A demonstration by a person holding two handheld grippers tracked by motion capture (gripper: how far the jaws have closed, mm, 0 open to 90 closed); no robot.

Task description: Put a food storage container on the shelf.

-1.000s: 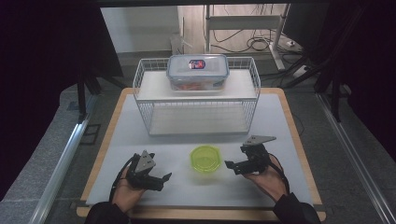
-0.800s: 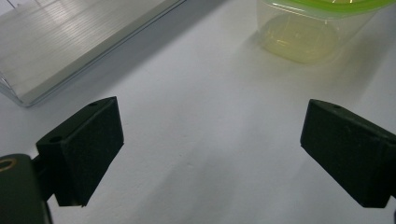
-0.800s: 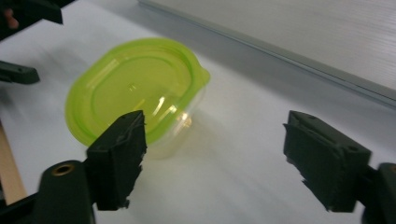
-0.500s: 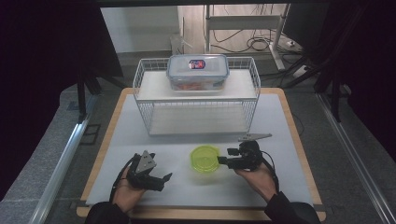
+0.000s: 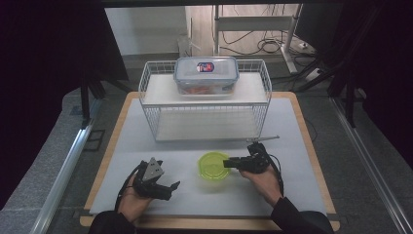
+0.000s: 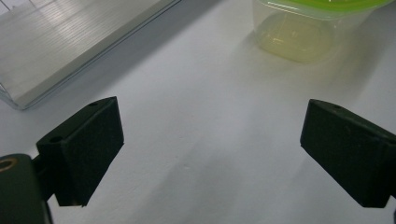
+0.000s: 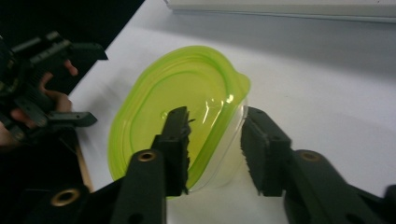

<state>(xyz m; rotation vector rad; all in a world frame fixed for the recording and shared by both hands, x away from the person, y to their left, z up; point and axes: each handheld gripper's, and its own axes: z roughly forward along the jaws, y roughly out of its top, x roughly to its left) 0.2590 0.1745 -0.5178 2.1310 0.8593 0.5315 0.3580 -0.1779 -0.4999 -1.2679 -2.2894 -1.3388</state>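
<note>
Only label: unreadable sticker on lidded box (image 5: 206, 74); right gripper (image 7: 215, 140) jaws closing astride green tub (image 7: 180, 107) rim; left gripper (image 6: 210, 140) jaws wide.

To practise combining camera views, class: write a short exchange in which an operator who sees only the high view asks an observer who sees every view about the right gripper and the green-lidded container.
Operator: From above, my right gripper reaches the green-lidded container. Is its rim between the jaws?
Observer: Yes. In the right gripper view one jaw lies over the lid and the other stands outside the clear wall; they have just been closing.
Operator: Do they pinch it yet?
Observer: Not quite. A gap shows between the outer jaw and the wall.
</note>
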